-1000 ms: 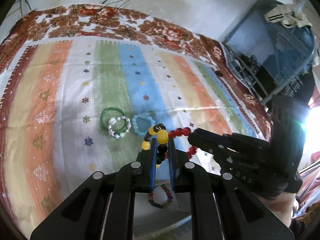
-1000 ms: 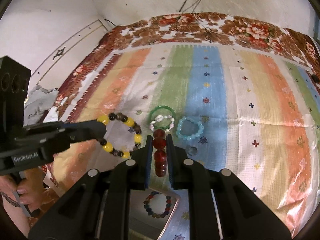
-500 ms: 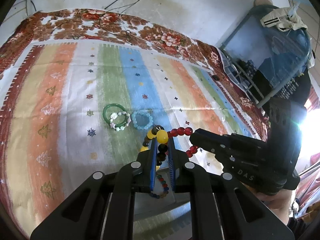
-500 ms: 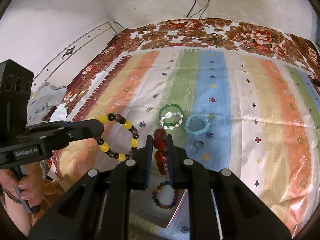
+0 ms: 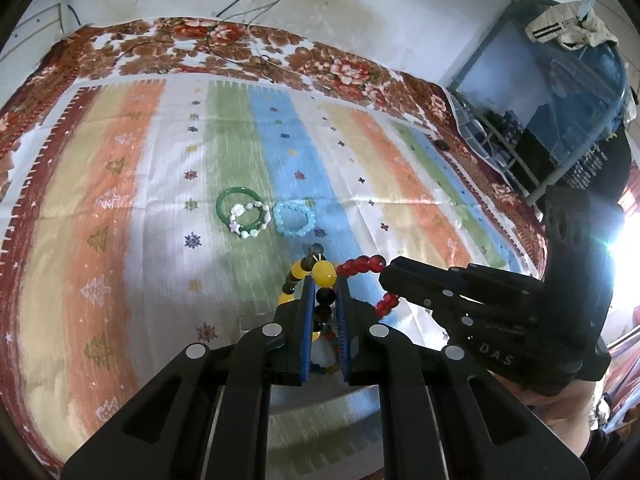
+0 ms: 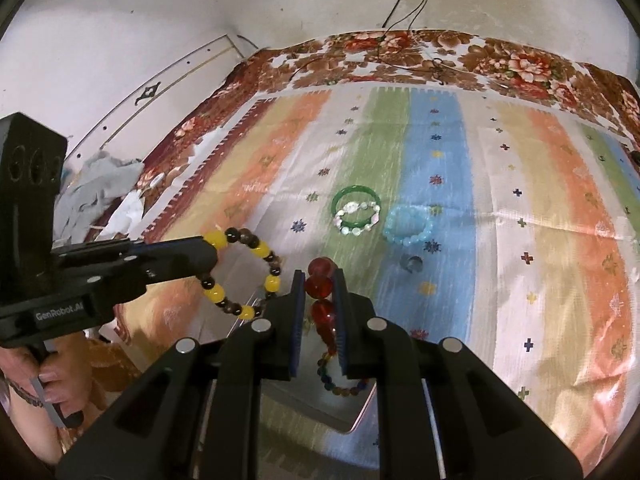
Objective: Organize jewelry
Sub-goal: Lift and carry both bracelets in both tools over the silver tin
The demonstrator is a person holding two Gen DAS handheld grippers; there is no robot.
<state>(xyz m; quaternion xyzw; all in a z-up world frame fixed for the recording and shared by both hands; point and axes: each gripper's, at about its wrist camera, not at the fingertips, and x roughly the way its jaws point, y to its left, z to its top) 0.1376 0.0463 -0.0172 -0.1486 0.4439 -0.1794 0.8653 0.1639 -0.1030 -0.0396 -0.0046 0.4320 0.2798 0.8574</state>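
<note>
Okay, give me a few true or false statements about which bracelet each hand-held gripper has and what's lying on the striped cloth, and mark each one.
1. The left hand-held gripper grips the yellow and dark bead bracelet. True.
2. The right hand-held gripper is empty. False: it is closed on the red bead bracelet.
3. The white bead bracelet overlaps the green bangle. True.
4. The light blue bracelet sits inside the green bangle. False: it lies beside it on the cloth.
5. A multicoloured bracelet lies in the tray below the grippers. True.

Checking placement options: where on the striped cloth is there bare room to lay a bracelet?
Free: orange and yellow stripes right of the light blue bracelet, and orange stripes left of the green bangle. Crowded: bangle, pearl bracelet, small ring.
</note>
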